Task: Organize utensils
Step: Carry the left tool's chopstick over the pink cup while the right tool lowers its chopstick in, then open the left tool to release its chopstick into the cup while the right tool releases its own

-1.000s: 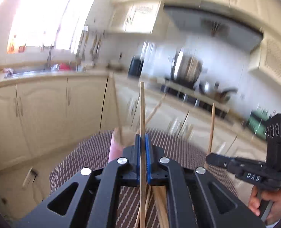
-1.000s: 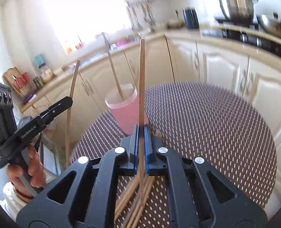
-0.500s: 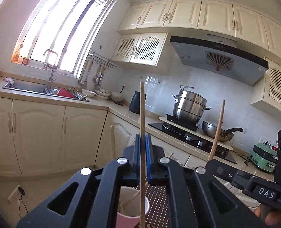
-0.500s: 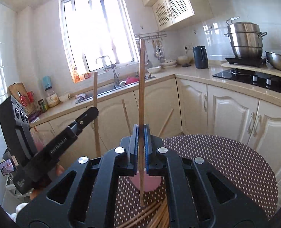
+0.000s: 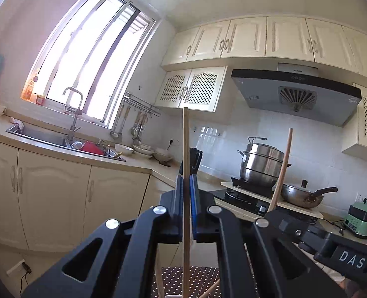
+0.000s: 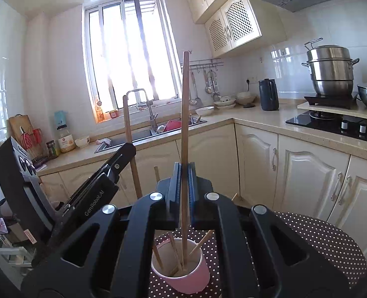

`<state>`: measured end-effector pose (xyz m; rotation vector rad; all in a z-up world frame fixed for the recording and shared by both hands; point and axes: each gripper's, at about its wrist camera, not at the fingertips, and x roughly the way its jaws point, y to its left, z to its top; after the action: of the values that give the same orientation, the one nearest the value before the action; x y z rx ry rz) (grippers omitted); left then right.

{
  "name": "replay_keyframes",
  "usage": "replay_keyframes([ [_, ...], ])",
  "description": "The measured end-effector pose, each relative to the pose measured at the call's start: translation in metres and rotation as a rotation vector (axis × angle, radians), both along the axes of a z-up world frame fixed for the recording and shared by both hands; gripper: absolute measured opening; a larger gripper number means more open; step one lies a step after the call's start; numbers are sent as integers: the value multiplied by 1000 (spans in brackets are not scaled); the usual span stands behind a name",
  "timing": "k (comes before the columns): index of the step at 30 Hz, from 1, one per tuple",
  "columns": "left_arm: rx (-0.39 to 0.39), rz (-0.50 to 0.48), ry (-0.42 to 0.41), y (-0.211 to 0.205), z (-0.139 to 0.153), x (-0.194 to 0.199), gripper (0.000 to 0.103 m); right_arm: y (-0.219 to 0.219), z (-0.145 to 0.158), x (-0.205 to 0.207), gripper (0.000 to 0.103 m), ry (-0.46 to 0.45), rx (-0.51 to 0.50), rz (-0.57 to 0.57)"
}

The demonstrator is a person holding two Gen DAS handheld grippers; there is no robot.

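My right gripper is shut on a wooden chopstick held upright, its lower end inside a pink cup that stands on the dotted table. A few more chopsticks lean in the cup. My left gripper is shut on another upright chopstick; it shows in the right wrist view at the left, with its chopstick beside the cup. In the left wrist view the cup is almost hidden below the frame, and the right gripper's chopstick stands at the right.
Cream kitchen cabinets run behind the table. A sink with dishes, a dark kettle, a hob with a steel pot and a pan are on the counter.
Both grippers have risen and tilted level, bringing their chopsticks upright over the cup. The right chopstick's lower end has gone down into the pink cup.
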<state>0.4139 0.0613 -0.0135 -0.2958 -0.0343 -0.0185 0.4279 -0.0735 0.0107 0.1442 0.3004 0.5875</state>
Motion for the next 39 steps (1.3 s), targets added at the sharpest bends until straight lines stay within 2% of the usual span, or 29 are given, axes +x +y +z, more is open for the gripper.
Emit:
replay_keyframes([
  [8,6,-31,91,-4,-31,7,6,4,-33,2,6,58,-31,9],
  [15,17,-58,154,-4,-47,-1,6,4,-45,-5,6,79,-63,6],
  [25,74,-99,269,-6,-65,-14,6,8,-63,-18,6,111,-95,-7],
  [38,173,-107,306,-15,-60,-38,7,9,-69,-30,6,139,-112,-17],
  [39,178,-108,314,-15,-61,-39,11,9,-69,-32,6,141,-108,-18],
])
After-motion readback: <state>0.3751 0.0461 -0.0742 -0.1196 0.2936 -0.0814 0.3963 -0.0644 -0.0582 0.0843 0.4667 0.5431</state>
